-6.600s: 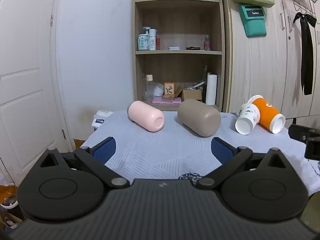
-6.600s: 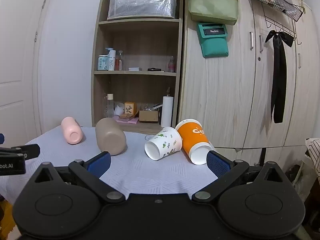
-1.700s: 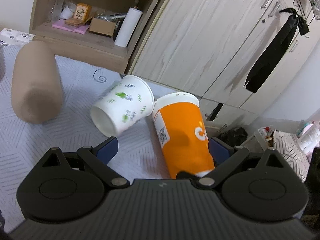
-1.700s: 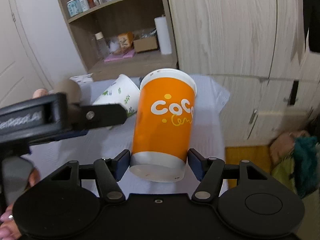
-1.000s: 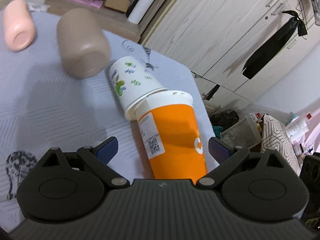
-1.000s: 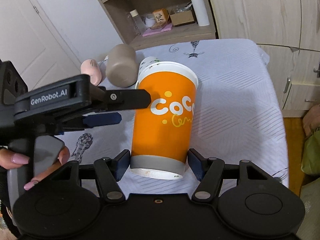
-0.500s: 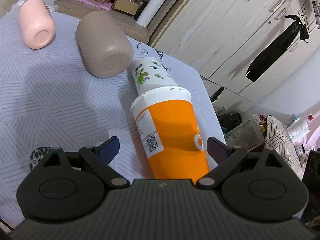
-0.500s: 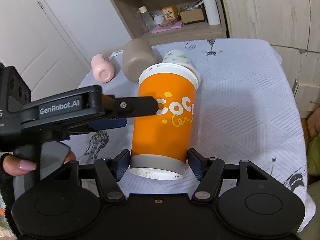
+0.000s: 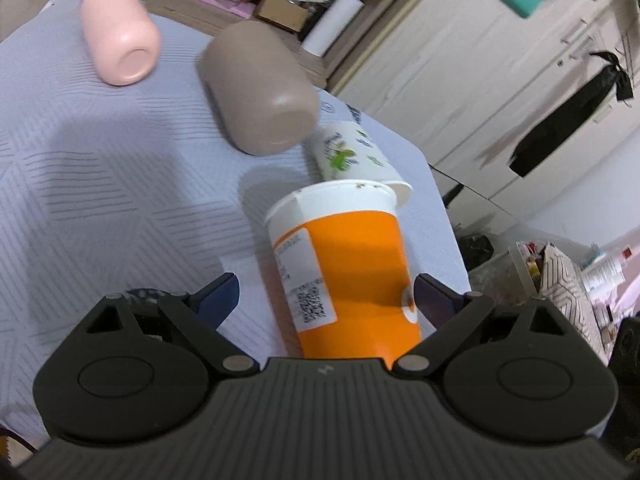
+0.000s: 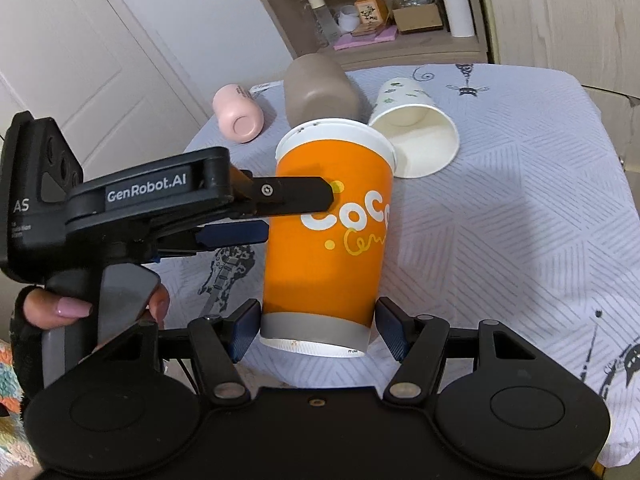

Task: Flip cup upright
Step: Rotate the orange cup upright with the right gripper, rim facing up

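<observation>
An orange paper cup (image 10: 326, 236) with white lettering is held in the air above the table, its white base toward the cupboards. My right gripper (image 10: 316, 330) is shut on its rim end. My left gripper (image 9: 326, 298) is open with its fingers on either side of the cup's (image 9: 344, 276) body; in the right wrist view it (image 10: 256, 216) comes in from the left, one finger across the cup. I cannot tell whether its pads touch the cup.
A white leaf-print paper cup (image 10: 412, 140), a taupe cup (image 10: 320, 88) and a pink cup (image 10: 238, 114) lie on their sides on the table's grey-patterned cloth (image 10: 500, 220). Shelves and cupboards stand behind. The table's right edge (image 9: 444, 208) is close.
Both grippers and the orange cup have lifted and tilted over the table. The left gripper has closed in around the cup's body. The right grip is unchanged.
</observation>
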The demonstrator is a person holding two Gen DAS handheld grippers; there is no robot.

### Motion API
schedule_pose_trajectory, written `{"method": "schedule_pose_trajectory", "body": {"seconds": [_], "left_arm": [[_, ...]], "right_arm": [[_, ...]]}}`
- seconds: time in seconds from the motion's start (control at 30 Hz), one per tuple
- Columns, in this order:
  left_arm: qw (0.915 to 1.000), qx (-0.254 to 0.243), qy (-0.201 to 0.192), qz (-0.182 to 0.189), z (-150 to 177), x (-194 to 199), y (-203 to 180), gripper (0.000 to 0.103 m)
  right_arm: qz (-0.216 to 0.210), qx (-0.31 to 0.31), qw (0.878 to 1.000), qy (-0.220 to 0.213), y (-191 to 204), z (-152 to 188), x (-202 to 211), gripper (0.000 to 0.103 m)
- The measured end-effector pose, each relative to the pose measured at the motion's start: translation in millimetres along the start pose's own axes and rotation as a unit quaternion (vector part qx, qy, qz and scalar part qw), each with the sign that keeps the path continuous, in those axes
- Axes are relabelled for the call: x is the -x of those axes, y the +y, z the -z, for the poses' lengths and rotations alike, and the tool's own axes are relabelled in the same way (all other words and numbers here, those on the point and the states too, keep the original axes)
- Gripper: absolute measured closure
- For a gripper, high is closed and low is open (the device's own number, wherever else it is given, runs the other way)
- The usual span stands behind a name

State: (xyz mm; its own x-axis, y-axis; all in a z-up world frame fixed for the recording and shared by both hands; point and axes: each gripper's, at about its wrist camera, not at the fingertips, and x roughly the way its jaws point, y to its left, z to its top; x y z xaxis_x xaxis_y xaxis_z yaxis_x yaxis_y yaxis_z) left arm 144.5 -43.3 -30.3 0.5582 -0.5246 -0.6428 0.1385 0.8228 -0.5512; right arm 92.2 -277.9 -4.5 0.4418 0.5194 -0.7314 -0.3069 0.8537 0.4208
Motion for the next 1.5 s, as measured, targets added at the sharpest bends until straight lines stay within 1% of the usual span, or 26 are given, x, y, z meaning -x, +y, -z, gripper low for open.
{"method": "schedule_pose_trajectory", "body": {"seconds": [0.03,0.13,0.23,0.3,0.33,0.4,0.43,0.47,0.5,0.57,0.63,0.73,0.8,0.83,0.9,1.07,1.2,1.3,1.4,1.5], "left_arm": [[1.0,0.003,0.0,0.001,-1,1,3,0.008],[0.9998,0.016,0.005,0.014,-2,3,14,0.013],[0.9994,0.026,0.002,0.023,-4,6,22,0.022],[0.9992,0.024,-0.001,0.033,-5,10,27,0.033],[0.999,0.021,-0.001,0.039,-6,12,29,0.037],[0.9988,0.013,0.006,0.047,-9,12,31,0.038],[0.9986,0.012,0.01,0.051,-10,12,33,0.038],[0.9983,0.011,0.014,0.056,-11,12,35,0.038],[0.998,0.011,0.019,0.06,-13,13,37,0.038],[0.997,0.014,0.033,0.068,-18,12,42,0.038],[0.9956,0.018,0.05,0.077,-24,10,46,0.038],[0.9937,0.021,0.073,0.083,-32,7,50,0.038],[0.9928,0.018,0.083,0.085,-34,4,50,0.038],[0.9926,0.017,0.085,0.085,-35,4,50,0.038],[0.993,0.008,0.081,0.086,-37,4,49,0.037],[0.9931,-0.03,0.063,0.094,-31,12,42,0.037],[0.9921,-0.06,0.048,0.099,-30,25,36,0.037],[0.9904,-0.09,0.027,0.101,-27,39,29,0.037],[0.9868,-0.126,-0.001,0.101,-22,55,21,0.036],[0.9829,-0.153,-0.025,0.1,-18,69,13,0.036]], "right_arm": [[0.0,0.001,1.0,0.002,2,-1,-1,0.034],[0.001,0.005,1.0,0.006,6,-3,-6,0.034],[-0.009,0.004,1.0,0.012,11,-4,-12,0.034],[-0.013,0.009,1.0,0.015,15,-8,-17,0.033],[-0.019,0.012,1.0,0.021,16,-11,-19,0.031],[-0.029,0.018,0.999,0.031,19,-15,-22,0.024],[-0.029,0.024,0.999,0.035,21,-16,-23,0.024],[-0.026,0.027,0.999,0.035,23,-18,-23,0.024],[-0.021,0.034,0.999,0.033,24,-21,-23,0.019],[-0.015,0.051,0.998,0.036,28,-28,-26,0.015],[-0.015,0.057,0.997,0.044,29,-36,-32,0.015],[-0.023,0.051,0.996,0.063,25,-49,-44,0.016],[-0.024,0.05,0.996,0.067,22,-55,-48,0.02],[-0.029,0.051,0.996,0.067,21,-56,-49,0.02],[-0.032,0.055,0.996,0.065,23,-56,-49,0.021],[-0.021,0.077,0.996,0.044,30,-51,-41,0.021],[-0.014,0.104,0.994,0.019,38,-43,-30,0.021],[-0.009,0.129,0.992,-0.004,46,-35,-17,0.021],[0.0,0.163,0.986,-0.032,57,-28,-6,0.021],[0.027,0.225,0.972,-0.063,75,-19,2,0.021]]}}
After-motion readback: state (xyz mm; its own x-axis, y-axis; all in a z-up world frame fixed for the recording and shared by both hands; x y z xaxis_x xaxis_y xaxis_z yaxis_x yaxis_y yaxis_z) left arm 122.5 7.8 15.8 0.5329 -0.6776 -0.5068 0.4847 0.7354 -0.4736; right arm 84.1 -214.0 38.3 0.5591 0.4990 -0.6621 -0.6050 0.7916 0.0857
